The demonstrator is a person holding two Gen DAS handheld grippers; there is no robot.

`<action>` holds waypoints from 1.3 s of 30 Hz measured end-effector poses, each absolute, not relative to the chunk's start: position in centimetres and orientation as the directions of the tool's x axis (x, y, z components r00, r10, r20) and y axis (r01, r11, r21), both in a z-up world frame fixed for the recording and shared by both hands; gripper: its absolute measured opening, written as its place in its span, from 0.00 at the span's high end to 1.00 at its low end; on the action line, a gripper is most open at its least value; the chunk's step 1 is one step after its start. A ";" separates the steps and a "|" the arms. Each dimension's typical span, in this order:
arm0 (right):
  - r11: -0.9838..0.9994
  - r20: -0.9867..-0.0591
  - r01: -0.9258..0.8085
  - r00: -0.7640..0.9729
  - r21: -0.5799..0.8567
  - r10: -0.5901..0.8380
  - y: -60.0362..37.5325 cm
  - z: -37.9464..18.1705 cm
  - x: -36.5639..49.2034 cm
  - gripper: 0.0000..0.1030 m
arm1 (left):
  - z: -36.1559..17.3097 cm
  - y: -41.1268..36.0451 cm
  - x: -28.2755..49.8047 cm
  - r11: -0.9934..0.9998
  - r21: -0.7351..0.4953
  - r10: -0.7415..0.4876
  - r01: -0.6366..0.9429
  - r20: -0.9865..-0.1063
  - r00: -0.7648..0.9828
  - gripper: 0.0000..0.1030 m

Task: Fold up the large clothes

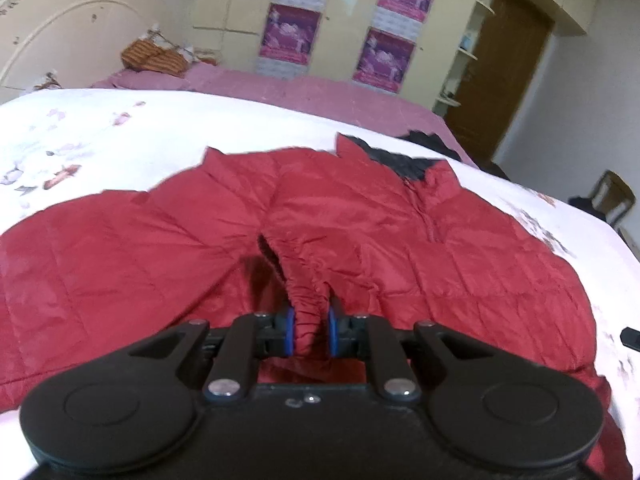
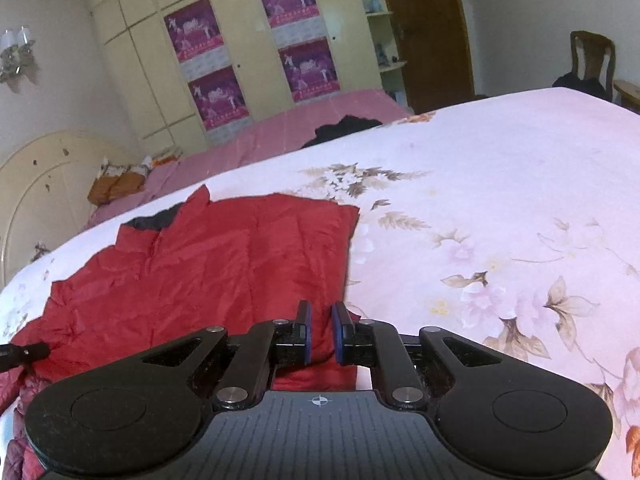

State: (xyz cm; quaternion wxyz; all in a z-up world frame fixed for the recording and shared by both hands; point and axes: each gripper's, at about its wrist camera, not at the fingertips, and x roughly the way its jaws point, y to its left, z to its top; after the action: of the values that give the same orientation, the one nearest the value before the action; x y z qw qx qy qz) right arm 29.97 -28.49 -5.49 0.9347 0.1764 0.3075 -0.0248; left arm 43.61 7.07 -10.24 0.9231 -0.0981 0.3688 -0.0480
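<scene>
A red quilted jacket (image 1: pixel 400 240) with a dark lining lies spread on the white floral bedsheet (image 1: pixel 100 128). My left gripper (image 1: pixel 312 332) is shut on the gathered elastic cuff (image 1: pixel 308 304) of a sleeve, which is lifted off the jacket's body. In the right wrist view the jacket (image 2: pixel 200 272) lies to the left, its right edge running down to my right gripper (image 2: pixel 322 332). The blue pads (image 2: pixel 307 332) there stand close together with red fabric from that edge filling the narrow gap. The other gripper's black tip (image 2: pixel 24 350) shows at the far left.
A black garment (image 2: pixel 344 126) lies at the far side of the bed on a pink cover (image 2: pixel 280 128). Beyond it are a cream wardrobe (image 2: pixel 248 60) with posters, a headboard (image 2: pixel 36 184), a brown door (image 2: pixel 424 32) and a wooden chair (image 2: pixel 592 56).
</scene>
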 end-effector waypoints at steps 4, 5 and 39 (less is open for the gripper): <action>0.962 -0.597 0.092 0.798 0.256 0.083 -26.8 -6.4 32.8 0.91 | -10.8 7.2 43.7 0.980 -0.197 -0.158 0.028 -0.686 0.711 0.85; 0.970 -0.618 0.089 0.783 0.226 0.072 -26.4 -7.1 33.7 0.93 | -11.0 7.0 43.8 0.983 -0.179 -0.148 0.031 -0.693 0.705 0.85; 0.992 -0.724 0.064 0.689 0.107 0.034 -28.9 -9.9 46.1 1.00 | -13.2 4.4 49.7 0.991 -0.065 -0.126 0.115 -0.724 0.679 0.51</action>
State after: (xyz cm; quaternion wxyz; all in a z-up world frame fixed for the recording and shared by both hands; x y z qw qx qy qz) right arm 46.13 -28.87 -9.91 0.9169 0.0621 0.3941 -0.0082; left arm 49.70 4.37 -13.17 0.9161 -0.0073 0.3955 -0.0657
